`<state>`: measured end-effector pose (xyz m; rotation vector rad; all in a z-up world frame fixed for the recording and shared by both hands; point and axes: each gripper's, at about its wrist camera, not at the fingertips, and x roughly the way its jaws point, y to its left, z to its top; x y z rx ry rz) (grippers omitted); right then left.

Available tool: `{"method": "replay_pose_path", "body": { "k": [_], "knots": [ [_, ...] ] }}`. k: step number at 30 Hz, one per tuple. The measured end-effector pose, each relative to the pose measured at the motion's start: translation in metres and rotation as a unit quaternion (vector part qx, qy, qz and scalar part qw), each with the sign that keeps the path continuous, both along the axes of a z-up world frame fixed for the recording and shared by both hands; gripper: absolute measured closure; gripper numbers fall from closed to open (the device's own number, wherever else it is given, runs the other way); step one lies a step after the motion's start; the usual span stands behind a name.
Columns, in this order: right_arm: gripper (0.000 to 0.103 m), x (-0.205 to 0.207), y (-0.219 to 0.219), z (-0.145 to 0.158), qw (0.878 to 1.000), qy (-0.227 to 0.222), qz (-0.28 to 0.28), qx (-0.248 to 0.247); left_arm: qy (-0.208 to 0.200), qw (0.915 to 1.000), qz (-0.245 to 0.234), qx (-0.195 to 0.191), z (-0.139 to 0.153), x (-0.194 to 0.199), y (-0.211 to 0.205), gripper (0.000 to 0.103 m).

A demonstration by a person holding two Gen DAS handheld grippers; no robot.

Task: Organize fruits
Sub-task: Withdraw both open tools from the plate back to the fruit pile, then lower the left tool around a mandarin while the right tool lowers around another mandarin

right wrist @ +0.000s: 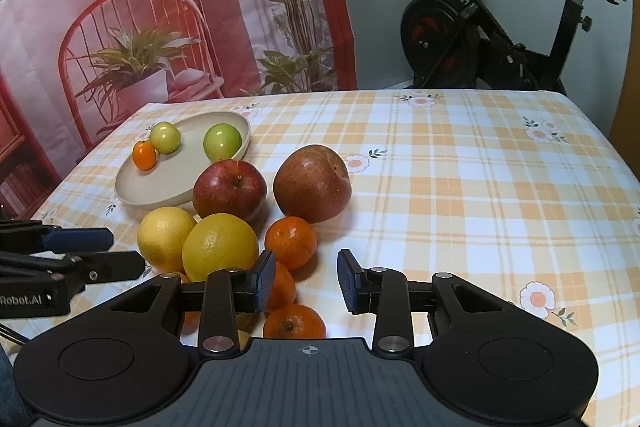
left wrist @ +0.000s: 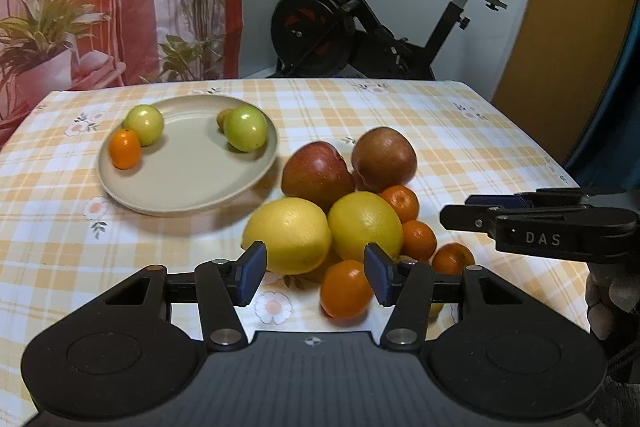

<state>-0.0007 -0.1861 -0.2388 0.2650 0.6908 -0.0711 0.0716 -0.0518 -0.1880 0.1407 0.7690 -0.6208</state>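
Fruits (left wrist: 340,211) mostly piled on desk (left wrist: 460,131) w/ few on plate (left wrist: 180,187); left hand-held gripper (left wrist: 316,273) half-open, right hand-held gripper (right wrist: 306,281) narrower, both empty.

printed red curtain (right wrist: 160,7) left, exercise bike (right wrist: 500,19) against white wall (right wrist: 376,7).

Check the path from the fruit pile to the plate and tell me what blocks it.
Nothing visible blocks it. The plate sits left of and behind the pile, with bare tablecloth between its near rim and the nearest lemon. The red apple stands close against the plate's right rim, so approach from the near side.
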Motion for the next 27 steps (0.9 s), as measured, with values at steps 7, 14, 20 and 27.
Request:
{"method": "replay_pose_path", "body": {
  "k": [7,14,20,27],
  "knots": [
    [0.071,0.002,0.0,-0.002,1.0,0.003,0.004,0.004,0.005,1.0,0.002,-0.001,-0.002,0.002,0.001,0.047],
    [0.071,0.005,0.007,-0.004,1.0,0.008,0.025,0.01,0.007,1.0,0.001,-0.002,-0.004,0.002,0.0,0.047],
    [0.071,0.011,0.015,-0.007,0.999,0.021,0.045,0.012,0.009,1.0,0.002,-0.003,-0.005,0.003,0.0,0.047],
    [0.072,0.023,0.008,-0.018,0.997,0.045,0.054,0.038,0.01,0.9999,0.0,-0.004,-0.006,0.003,0.0,0.047]
  ]
}}
